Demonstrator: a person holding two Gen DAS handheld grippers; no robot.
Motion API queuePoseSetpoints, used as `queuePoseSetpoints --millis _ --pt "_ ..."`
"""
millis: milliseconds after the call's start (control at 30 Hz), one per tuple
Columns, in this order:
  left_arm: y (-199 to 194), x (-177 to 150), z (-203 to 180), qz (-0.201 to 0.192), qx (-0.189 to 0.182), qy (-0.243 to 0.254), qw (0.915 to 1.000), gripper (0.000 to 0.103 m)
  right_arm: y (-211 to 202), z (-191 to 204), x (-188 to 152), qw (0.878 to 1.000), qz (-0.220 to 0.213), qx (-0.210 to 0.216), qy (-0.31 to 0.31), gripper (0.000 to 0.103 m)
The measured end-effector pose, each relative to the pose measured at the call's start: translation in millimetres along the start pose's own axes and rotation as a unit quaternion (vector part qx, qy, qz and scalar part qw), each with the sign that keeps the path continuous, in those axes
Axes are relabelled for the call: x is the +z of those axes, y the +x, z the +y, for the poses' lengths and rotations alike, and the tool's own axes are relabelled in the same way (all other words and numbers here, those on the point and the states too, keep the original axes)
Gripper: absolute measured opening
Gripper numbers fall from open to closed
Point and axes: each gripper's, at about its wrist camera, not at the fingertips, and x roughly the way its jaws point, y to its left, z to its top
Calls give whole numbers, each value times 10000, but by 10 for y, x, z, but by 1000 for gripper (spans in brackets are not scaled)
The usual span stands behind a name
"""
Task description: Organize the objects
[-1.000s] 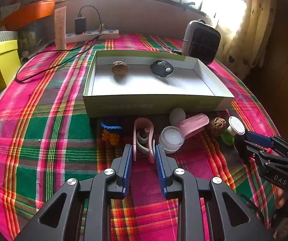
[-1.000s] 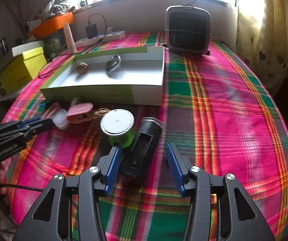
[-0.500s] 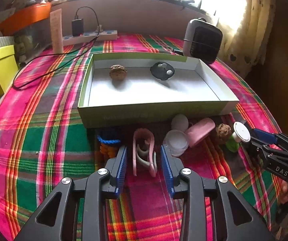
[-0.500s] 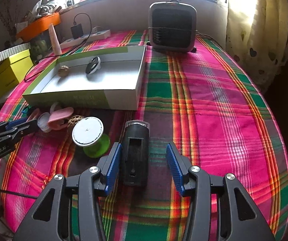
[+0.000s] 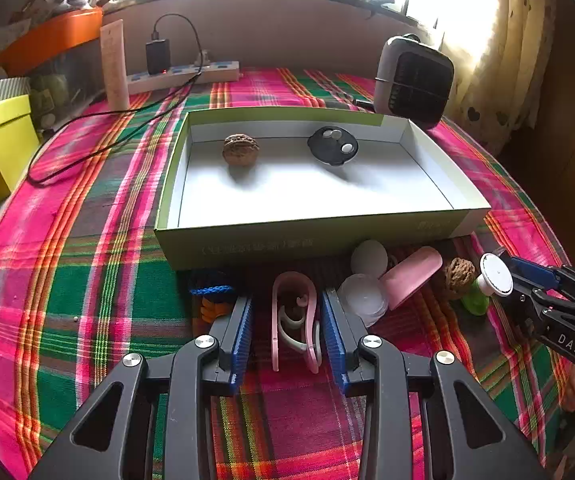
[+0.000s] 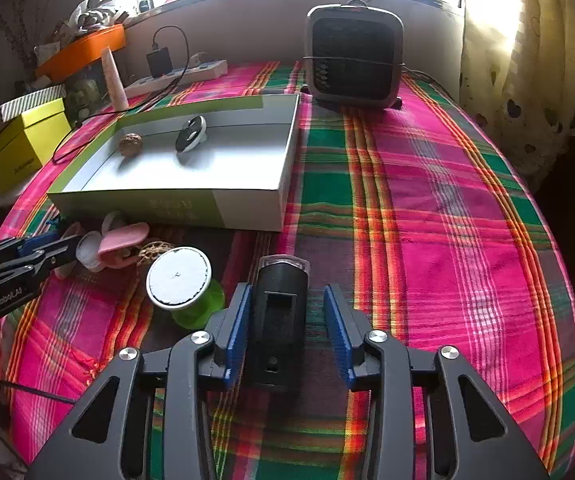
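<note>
Now both grippers, jaws apart, straddle items before the box (image 5: 311, 236) (pink clip (image 5: 293, 316) left, black device (image 6: 277, 320) right), awaiting closure.

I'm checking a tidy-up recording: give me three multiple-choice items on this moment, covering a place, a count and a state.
1. Where is the pink clip?
A. inside the box
B. between the left claw's fingers
C. on the heater

2. How many things lie in the box?
A. none
B. two
C. five

3. How does the black device lie?
A. between the right claw's fingers
B. in the box
C. on the spool

Key: B, the blue pads flank it; B, a walnut and a black fob; A, on the cloth with a gap on one side.
</note>
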Motion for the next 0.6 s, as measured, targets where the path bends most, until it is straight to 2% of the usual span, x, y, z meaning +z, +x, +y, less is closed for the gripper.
queuePoseSetpoints --millis 200,600 --pt "3 2 -17 3 66 41 10000 30 3 12 6 10000 -1 42 -29 30" --pt "1 -11 3 -8 181 -11 9998 22 -7 7 1 10000 -10 81 14 29"
